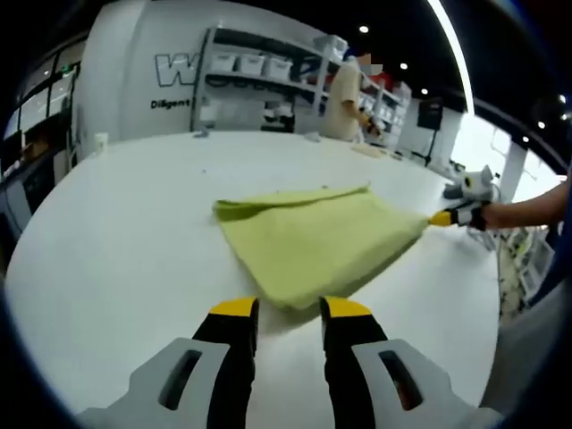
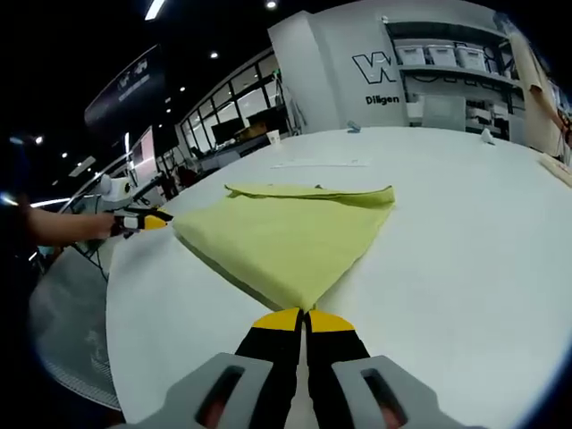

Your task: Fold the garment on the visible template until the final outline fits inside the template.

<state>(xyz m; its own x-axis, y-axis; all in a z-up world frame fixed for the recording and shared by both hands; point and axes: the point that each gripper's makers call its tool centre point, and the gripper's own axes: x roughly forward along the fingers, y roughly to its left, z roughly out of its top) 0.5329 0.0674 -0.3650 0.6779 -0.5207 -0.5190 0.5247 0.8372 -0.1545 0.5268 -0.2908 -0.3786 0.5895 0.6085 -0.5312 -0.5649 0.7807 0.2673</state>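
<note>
Yellow-green garment (image 1: 317,241) is lying folded on the white table (image 1: 134,232). Right gripper (image 2: 305,318) is pinching its corner, jaws clenched. Left gripper (image 1: 290,308) is hovering at the near edge, jaws parted, grasping nothing.

Bare white desk (image 1: 125,232) is lying open all around the folded yellow garment (image 1: 313,241), giving a hand-held gripper free passage on every side of it. At the far edge a person (image 1: 344,94) is standing before storage shelves (image 1: 259,76), well apart from the cloth.
</note>
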